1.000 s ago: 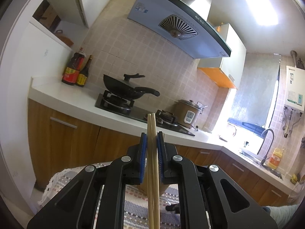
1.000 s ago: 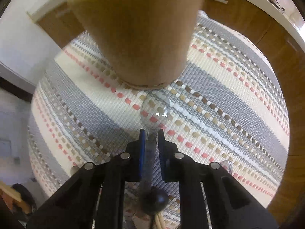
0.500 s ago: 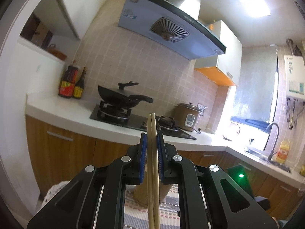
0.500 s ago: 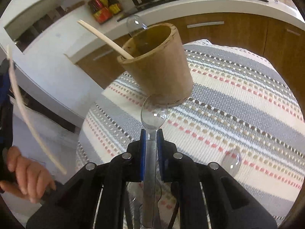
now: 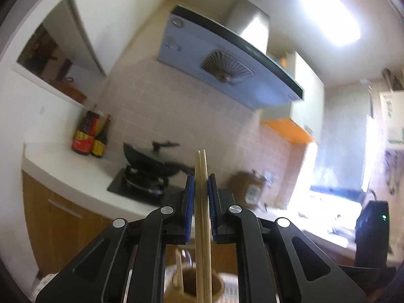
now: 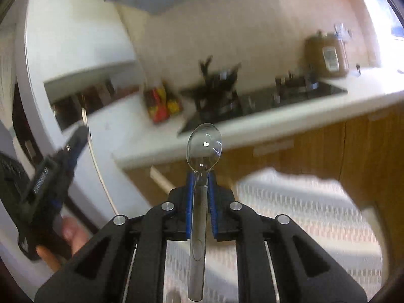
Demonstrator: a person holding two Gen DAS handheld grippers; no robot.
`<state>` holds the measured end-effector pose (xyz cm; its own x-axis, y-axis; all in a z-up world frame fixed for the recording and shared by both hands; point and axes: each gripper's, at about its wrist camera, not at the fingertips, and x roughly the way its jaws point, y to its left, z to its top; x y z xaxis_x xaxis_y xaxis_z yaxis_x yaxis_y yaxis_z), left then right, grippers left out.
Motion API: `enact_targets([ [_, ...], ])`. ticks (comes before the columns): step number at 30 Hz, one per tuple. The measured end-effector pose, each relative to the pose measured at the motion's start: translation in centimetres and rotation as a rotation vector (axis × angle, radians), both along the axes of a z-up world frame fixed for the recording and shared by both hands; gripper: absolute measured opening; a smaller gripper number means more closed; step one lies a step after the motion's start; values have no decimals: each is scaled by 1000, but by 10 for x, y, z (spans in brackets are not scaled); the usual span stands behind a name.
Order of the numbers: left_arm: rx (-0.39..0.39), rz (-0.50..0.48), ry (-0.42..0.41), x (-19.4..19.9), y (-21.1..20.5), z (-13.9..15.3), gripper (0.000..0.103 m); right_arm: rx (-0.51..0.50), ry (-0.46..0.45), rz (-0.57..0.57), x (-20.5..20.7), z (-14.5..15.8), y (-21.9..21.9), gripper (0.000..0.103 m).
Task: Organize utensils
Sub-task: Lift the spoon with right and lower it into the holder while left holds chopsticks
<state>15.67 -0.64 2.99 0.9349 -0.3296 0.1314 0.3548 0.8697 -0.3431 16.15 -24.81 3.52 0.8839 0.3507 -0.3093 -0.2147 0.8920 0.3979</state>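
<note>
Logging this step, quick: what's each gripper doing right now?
Left gripper: shut on a pair of wooden chopsticks.
Right gripper: shut on a clear plastic spoon.

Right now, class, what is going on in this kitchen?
A person is sorting utensils with a gripper in each hand. The left gripper is shut on a pair of wooden chopsticks, above a brown holder cup. The right gripper is shut on a clear plastic spoon, raised over the striped cloth.

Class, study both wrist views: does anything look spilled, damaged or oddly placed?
Nothing stands out. The left gripper holds a pair of chopsticks upright above the holder cup; the right gripper holds a clear spoon. Blur hides finer detail.
</note>
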Motion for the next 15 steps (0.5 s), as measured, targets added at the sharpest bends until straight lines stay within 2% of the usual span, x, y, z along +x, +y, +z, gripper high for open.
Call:
enact_targets([
  [4, -64, 61, -38, 16, -6, -2, 9, 6, -67, -42, 34, 4, -1, 9],
  [7, -71, 111, -56, 25, -12, -6, 9, -2, -83, -65, 59, -1, 2, 9],
  [10, -57, 156, -41, 37, -16, -16, 9, -3, -74, -79, 78, -10, 3, 9],
  [15, -89, 173, -8, 54, -10, -27, 9, -40, -76, -100, 101, -28, 12, 9],
])
